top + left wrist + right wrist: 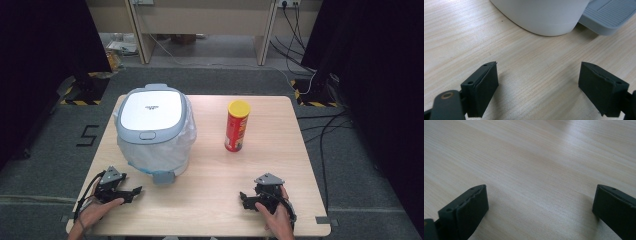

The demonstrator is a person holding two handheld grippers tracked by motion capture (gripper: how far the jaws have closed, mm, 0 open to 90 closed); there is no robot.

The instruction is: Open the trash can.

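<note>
High view: pedal bin (154, 131) shut, crisp can (237, 126) upright at centre of worktop (210, 200). Left gripper (131, 192) and right gripper (243, 198) rest near, fingers (484, 87) spread wide, empty. Nothing yet begun.

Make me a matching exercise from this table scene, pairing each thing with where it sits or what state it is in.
Things:
1. white pedal bin with grey lid
2. red crisp tube with yellow cap
3. left claw
4. light wooden table

Places or states:
A. open, low over the table's near left
B. upright, right of centre
C. under everything
D. closed, plastic liner showing, on the left half

Pairs: 1-D, 2-B, 3-A, 4-C
</note>
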